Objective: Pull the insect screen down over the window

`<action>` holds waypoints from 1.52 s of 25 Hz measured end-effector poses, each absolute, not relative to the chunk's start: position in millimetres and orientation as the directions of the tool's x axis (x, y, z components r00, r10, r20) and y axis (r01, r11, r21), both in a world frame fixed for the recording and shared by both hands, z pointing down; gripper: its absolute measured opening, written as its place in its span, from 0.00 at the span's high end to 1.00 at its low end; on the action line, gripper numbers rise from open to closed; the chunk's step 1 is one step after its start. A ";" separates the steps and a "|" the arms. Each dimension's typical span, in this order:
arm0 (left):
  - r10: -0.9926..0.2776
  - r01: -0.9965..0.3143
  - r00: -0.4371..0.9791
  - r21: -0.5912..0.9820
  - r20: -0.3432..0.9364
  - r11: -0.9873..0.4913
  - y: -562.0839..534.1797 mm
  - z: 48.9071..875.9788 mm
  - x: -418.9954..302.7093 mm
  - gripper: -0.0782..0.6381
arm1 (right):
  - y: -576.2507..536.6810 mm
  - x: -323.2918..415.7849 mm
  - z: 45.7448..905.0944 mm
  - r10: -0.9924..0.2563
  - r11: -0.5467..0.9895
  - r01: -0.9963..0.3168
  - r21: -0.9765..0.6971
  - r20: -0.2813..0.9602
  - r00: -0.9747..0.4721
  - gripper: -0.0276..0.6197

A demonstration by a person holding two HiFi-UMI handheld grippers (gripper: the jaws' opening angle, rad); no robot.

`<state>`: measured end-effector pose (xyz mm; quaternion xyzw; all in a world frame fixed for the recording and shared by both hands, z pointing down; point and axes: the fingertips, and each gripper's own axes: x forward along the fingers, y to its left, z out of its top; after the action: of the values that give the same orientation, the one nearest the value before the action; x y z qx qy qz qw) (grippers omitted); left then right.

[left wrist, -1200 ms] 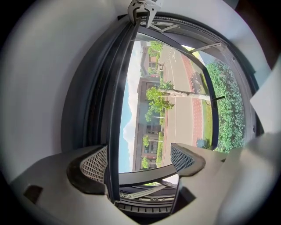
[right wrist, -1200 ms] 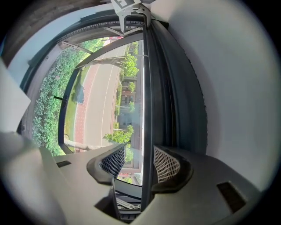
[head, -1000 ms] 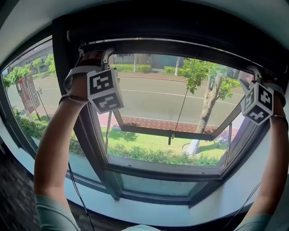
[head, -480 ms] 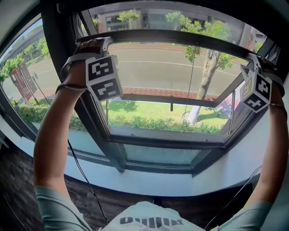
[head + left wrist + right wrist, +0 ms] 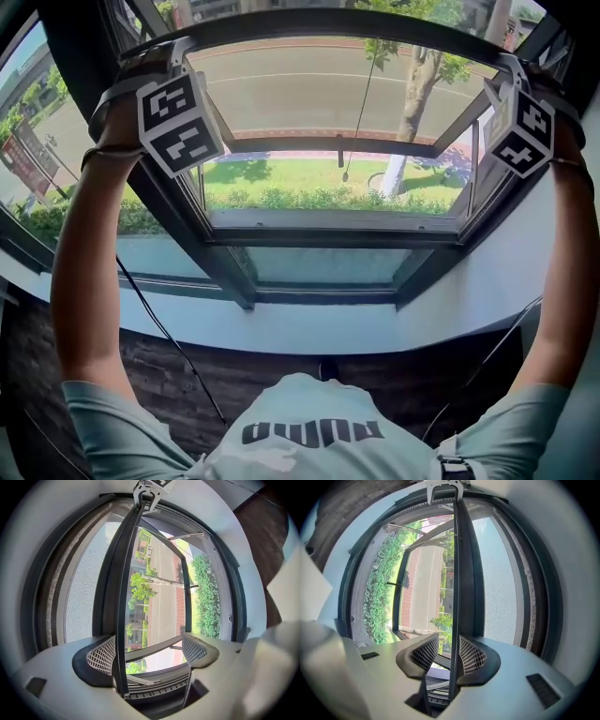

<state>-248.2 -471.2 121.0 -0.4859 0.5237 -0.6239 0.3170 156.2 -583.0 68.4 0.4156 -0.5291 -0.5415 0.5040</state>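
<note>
The insect screen's dark bottom bar [image 5: 319, 21] arches across the top of the head view, with a gripper at each end. My left gripper [image 5: 173, 52] has the bar [image 5: 123, 597] between wide jaws [image 5: 147, 648], and the bar rests against one pad only. Grey mesh [image 5: 84, 588] shows beside the bar. My right gripper [image 5: 511, 66] has just been closing its jaws [image 5: 449, 651] around the bar [image 5: 456, 573]. The bar lies against one pad, and a gap stays at the other. Mesh [image 5: 499, 583] stretches beside it.
Behind the bar the window sash [image 5: 328, 220] stands pushed outward over grass, a tree and a road. A thin cord [image 5: 354, 112] hangs in the opening. The pale sill [image 5: 309, 328] curves below, and a black cable [image 5: 159, 323] runs down at the left.
Both grippers have come down together with the screen bar. The head view has tipped lower, so the sill and the person's shirt now show.
</note>
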 end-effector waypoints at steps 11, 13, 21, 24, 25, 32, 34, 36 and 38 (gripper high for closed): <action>-0.876 -0.146 -0.324 -0.934 0.356 -0.325 -469.1 201.7 -244.9 0.28 | -583.4 158.7 146.6 -0.975 0.141 0.164 0.976 0.165 -0.146 0.75; -0.875 -0.156 -0.318 -0.930 0.366 -0.332 -469.0 218.4 -244.8 0.28 | -583.8 158.8 163.5 -0.972 0.157 0.156 0.975 0.180 -0.148 0.75; -0.858 -0.169 -0.304 -0.910 0.414 -0.379 -468.6 270.4 -242.4 0.28 | -584.1 162.2 216.0 -0.957 0.223 0.233 0.947 0.258 -0.130 0.75; -0.857 -0.172 -0.305 -0.909 0.416 -0.380 -469.8 267.0 -242.8 0.28 | -585.0 162.0 212.1 -0.959 0.223 0.244 0.944 0.258 -0.120 0.76; -0.858 -0.172 -0.304 -0.909 0.415 -0.379 -469.7 266.0 -242.6 0.28 | -584.8 162.0 211.3 -0.959 0.223 0.248 0.943 0.257 -0.117 0.76; -0.866 -0.173 -0.291 -0.913 0.405 -0.369 -465.9 271.4 -241.0 0.28 | -582.3 162.6 217.5 -0.960 0.226 0.247 0.942 0.258 -0.107 0.76; -0.867 -0.168 -0.292 -0.914 0.404 -0.369 -465.2 279.1 -240.5 0.28 | -581.8 163.4 226.0 -0.959 0.231 0.247 0.941 0.264 -0.106 0.76; -0.865 -0.168 -0.293 -0.913 0.407 -0.372 -464.7 289.3 -239.6 0.28 | -581.0 164.3 236.3 -0.955 0.245 0.248 0.937 0.277 -0.106 0.76; -0.859 -0.172 -0.293 -0.907 0.419 -0.384 -464.6 300.2 -239.9 0.28 | -580.8 163.9 246.8 -0.951 0.259 0.256 0.931 0.292 -0.101 0.76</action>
<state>-239.9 -464.6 300.2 -0.5307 0.4859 -0.6406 0.2681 163.9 -580.8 246.8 0.3251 -0.5345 -0.5147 0.5863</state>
